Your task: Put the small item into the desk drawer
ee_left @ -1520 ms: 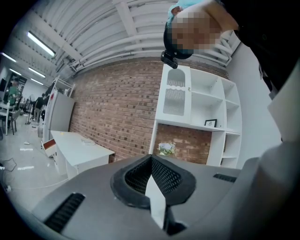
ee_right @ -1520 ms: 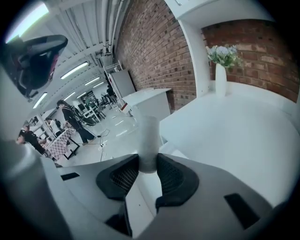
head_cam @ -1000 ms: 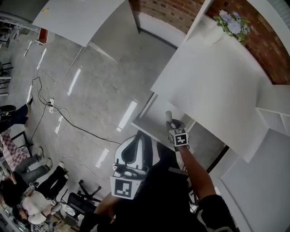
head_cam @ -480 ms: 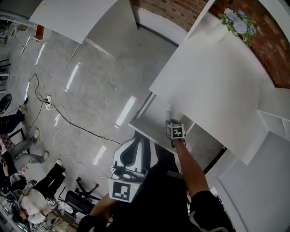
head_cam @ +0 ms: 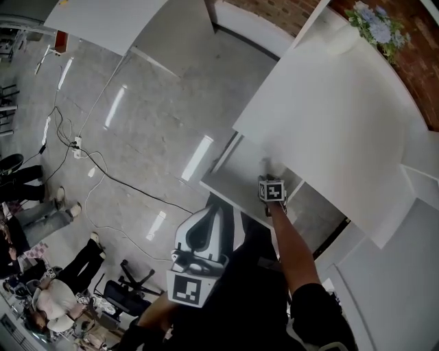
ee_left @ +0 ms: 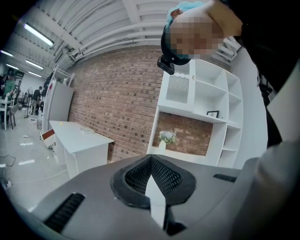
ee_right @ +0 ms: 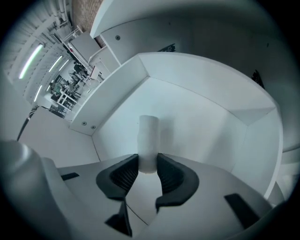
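My right gripper is shut on a small white cylinder, which sticks out upright past the pads. It hangs inside the open white desk drawer, above the drawer's floor. In the head view the right gripper reaches into the drawer just below the desk top's edge, and the cylinder is hidden there. My left gripper is held close to the body, away from the drawer. Its pads meet with nothing between them.
A vase of flowers stands at the desk's far corner. A second white desk stands at the back left. Cables run across the grey floor and people sit at the lower left. White shelving lines the brick wall.
The right gripper has moved a little deeper into the drawer with the cylinder, which has slipped out of the head view under the desk's edge. The left gripper has stayed put.
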A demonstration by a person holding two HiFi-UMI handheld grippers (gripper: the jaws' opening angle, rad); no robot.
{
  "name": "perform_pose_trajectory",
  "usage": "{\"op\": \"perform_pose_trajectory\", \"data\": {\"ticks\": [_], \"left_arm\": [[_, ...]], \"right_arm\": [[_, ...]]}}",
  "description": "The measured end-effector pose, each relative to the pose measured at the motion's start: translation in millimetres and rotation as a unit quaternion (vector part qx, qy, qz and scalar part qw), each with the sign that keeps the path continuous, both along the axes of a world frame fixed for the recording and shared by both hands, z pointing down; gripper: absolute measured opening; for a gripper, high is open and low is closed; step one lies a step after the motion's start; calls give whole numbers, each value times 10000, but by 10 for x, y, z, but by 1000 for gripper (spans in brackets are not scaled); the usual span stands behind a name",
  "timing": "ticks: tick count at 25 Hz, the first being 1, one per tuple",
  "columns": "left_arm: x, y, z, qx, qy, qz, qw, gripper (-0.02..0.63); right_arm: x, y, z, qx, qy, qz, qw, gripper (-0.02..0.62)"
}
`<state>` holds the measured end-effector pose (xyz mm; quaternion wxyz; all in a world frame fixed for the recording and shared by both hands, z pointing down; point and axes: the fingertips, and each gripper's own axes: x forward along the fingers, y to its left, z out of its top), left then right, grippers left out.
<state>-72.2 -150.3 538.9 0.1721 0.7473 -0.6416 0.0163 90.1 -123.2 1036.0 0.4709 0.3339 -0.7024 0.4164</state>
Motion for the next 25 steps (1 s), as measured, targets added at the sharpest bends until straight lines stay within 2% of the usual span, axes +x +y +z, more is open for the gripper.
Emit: {"op": "perform_pose_trajectory", "data": {"ticks": [10, 15, 25], "left_arm": [[-4, 51, 77, -126, -2, 72, 9999, 21], [-45, 93, 67, -116, 37, 51, 9999, 21], [-151, 224, -243, 174, 131, 14, 9998, 21]], "right_arm": [[29, -47, 81, -92, 129, 204, 9997, 152], [13, -20, 55, -162, 163, 273, 9994, 180], [-49, 69, -515, 34, -50, 420, 9991, 187]]}}
